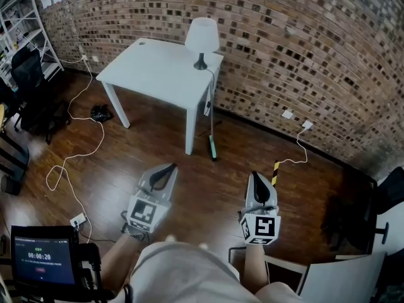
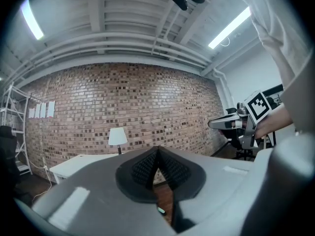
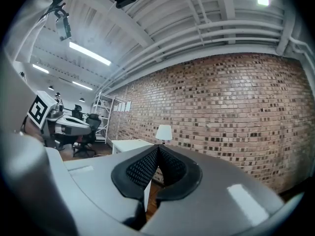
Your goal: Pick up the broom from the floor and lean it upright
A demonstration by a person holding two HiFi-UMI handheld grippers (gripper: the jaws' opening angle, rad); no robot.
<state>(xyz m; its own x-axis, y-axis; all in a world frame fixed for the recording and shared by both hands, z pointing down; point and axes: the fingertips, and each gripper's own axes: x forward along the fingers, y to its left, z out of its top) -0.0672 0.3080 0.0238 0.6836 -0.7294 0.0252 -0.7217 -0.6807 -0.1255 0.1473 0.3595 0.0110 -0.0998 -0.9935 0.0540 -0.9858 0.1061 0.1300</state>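
Head view: broom upright beside table edge.

Wore a pale, short-sleeved shirt at six o'clock. Ended in a grey, tapered left gripper at seven o'clock and right gripper at five, each with a black-and-white marker cube and black ribbed pads.

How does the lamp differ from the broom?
The lamp stands on the table; the broom stands on the floor. The lamp is upright on its base; the broom leans by the table's edge. The lamp's shade is white; the broom's head is teal. Both are near the brick wall.
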